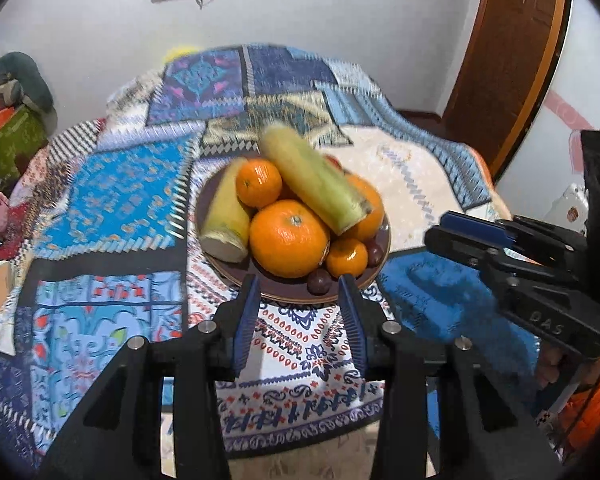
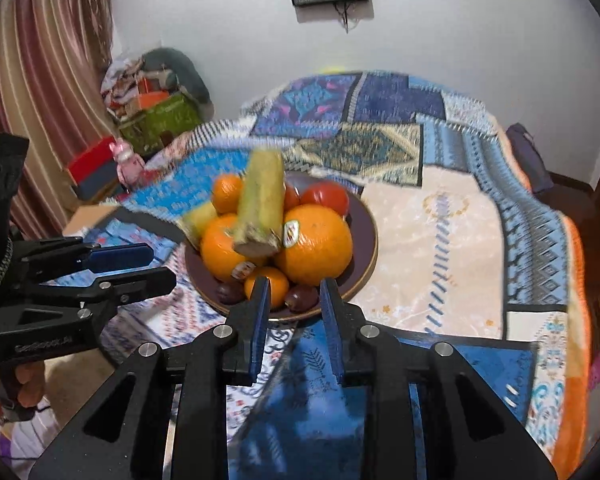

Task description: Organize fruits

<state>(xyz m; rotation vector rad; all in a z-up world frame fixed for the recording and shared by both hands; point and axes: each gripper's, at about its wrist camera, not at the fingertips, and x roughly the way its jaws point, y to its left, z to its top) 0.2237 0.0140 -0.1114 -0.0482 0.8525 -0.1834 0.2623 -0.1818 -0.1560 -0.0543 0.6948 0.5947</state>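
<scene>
A dark brown plate sits on the patterned cloth, piled with fruit. A large orange lies at its front, smaller oranges around it, two yellow-green corn cobs on top and left, and dark plums at the rim. In the right wrist view a stickered orange, a corn cob, a tomato and plums show. My left gripper is open and empty just before the plate. My right gripper is open and empty at the plate's near rim.
The table is covered by a blue patchwork cloth. Boxes and bags stand by the wall and curtain at left. A wooden door is at right. The other gripper shows at each view's side.
</scene>
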